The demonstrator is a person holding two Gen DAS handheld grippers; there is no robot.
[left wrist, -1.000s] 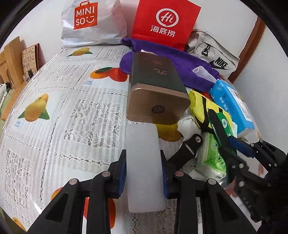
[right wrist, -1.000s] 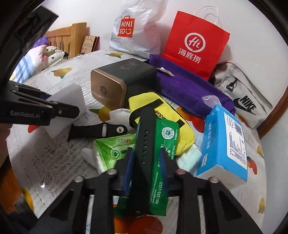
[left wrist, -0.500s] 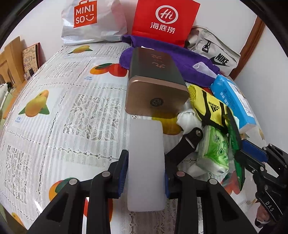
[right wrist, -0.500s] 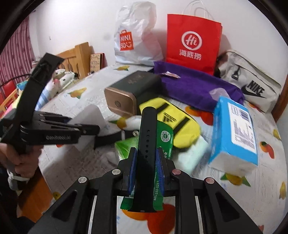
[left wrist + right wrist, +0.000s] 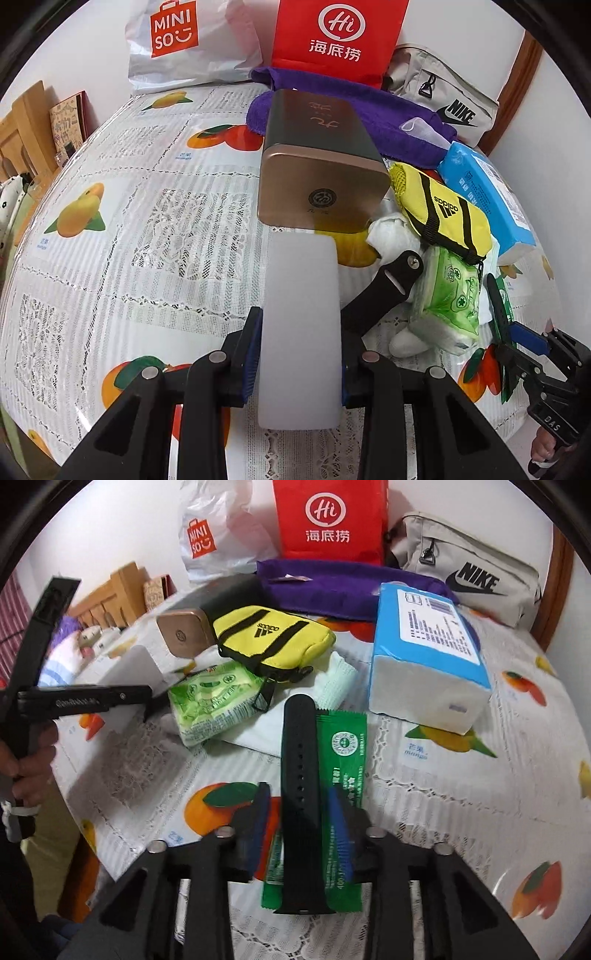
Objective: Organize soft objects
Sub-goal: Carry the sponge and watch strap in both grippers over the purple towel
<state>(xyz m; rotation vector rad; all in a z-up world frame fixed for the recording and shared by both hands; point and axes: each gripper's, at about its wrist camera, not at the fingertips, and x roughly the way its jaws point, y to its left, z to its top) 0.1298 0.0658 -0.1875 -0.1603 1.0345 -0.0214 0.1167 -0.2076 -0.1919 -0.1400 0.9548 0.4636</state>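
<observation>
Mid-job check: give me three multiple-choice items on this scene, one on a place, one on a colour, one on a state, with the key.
1. Where does the yellow Adidas pouch lie?
A. partly on the green tissue pack
B. inside the red paper bag
C. on top of the blue tissue pack

2. What colour is the sachet beside the watch strap?
A. purple
B. green
C. orange

3. What is the left gripper doing?
A. hanging empty
B. clamping the metal tin
C. gripping a translucent white slab

Key: 1 A, the pouch overlaps the green pack's far edge. 2 B, it is green with white print. 3 C, both pads press the slab's sides.
</observation>
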